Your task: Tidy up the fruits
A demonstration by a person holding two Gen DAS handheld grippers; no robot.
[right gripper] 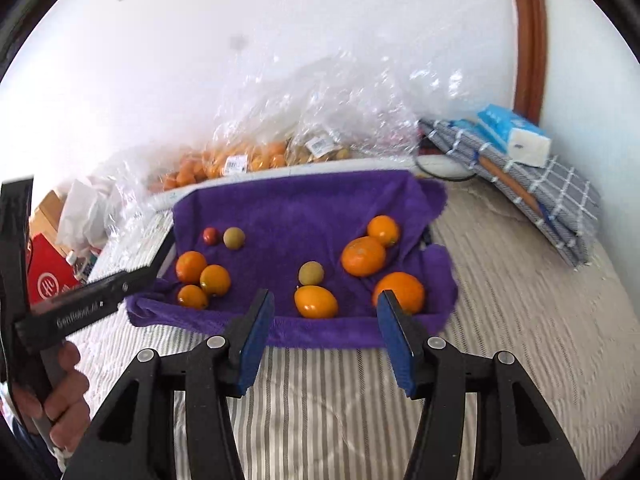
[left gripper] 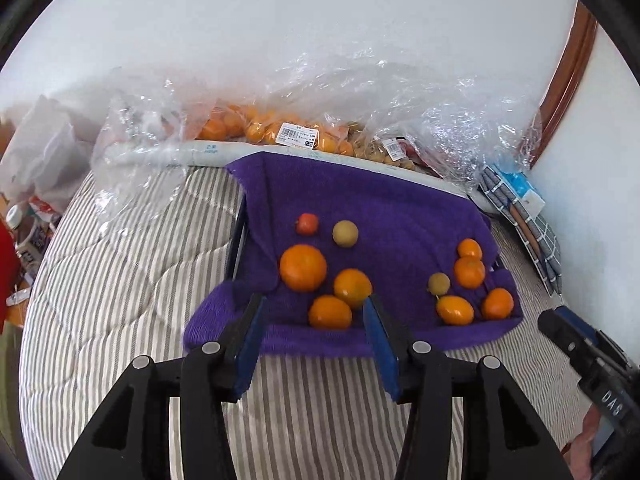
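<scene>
Purple towel point(left gripper: 360, 208) spread over a tray on a striped bed point(left gripper: 120, 280). Left end of towel: red fruit point(left gripper: 307, 224), brown fruit point(left gripper: 345, 233), three oranges point(left gripper: 303, 267) bunched at the near edge. Left gripper point(left gripper: 314, 316) part open, nothing in it, raised off the near edge. Right end: four oranges point(right gripper: 363, 256), a second brown fruit point(right gripper: 311, 273). Right gripper point(right gripper: 325, 310) part open, empty. Bagged fruit point(left gripper: 256, 128) along the wall.

A towel point(left gripper: 360, 208) lies on the bed point(left gripper: 120, 280); fruit sits on it in two groups, five pieces at left point(left gripper: 303, 267) and five at right point(left gripper: 469, 273). Behind it, against the wall, lie bags point(left gripper: 256, 128) of what seems more fruit.
</scene>
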